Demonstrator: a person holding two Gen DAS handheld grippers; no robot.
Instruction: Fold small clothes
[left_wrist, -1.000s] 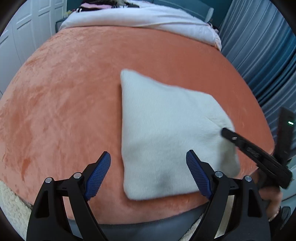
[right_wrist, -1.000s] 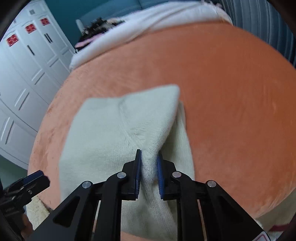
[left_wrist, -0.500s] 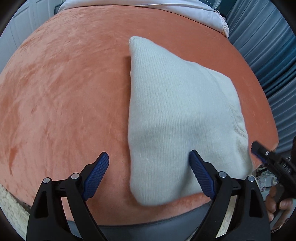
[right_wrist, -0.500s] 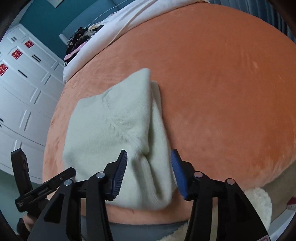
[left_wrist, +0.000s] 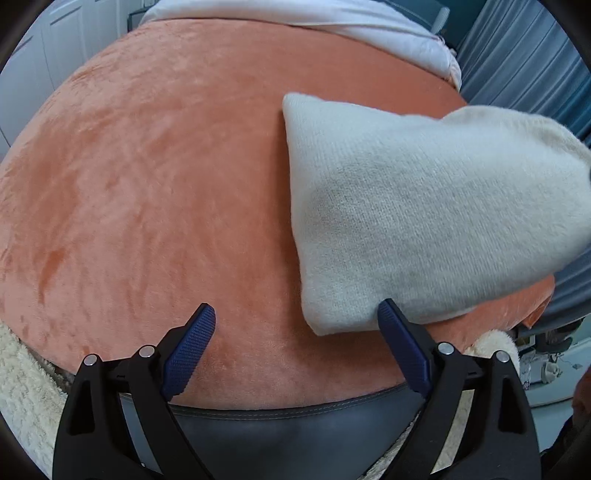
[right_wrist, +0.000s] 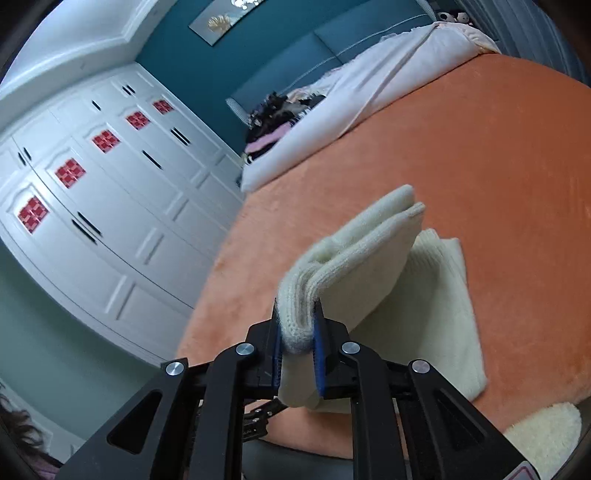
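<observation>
A cream knitted garment (left_wrist: 424, 206) lies folded on the orange blanket (left_wrist: 147, 184); its right side is lifted off the bed. My left gripper (left_wrist: 295, 332) is open and empty, just in front of the garment's near corner, its right finger touching the edge. In the right wrist view my right gripper (right_wrist: 298, 332) is shut on a thick folded edge of the garment (right_wrist: 354, 269) and holds it up above the rest of the cloth (right_wrist: 439, 314) lying on the blanket (right_wrist: 498, 155).
A white duvet (right_wrist: 369, 99) with dark clothes (right_wrist: 273, 114) lies at the head of the bed. White wardrobes (right_wrist: 92, 192) stand to the left. A fluffy cream rug (right_wrist: 543, 439) and the bed's grey edge (left_wrist: 295, 435) are near me. Blue curtains (left_wrist: 517, 48) hang on the right.
My right gripper opened, then shut on the garment's folded edge and lifted it. My left gripper stayed open and shifted left, so the garment sits further right in its view.
</observation>
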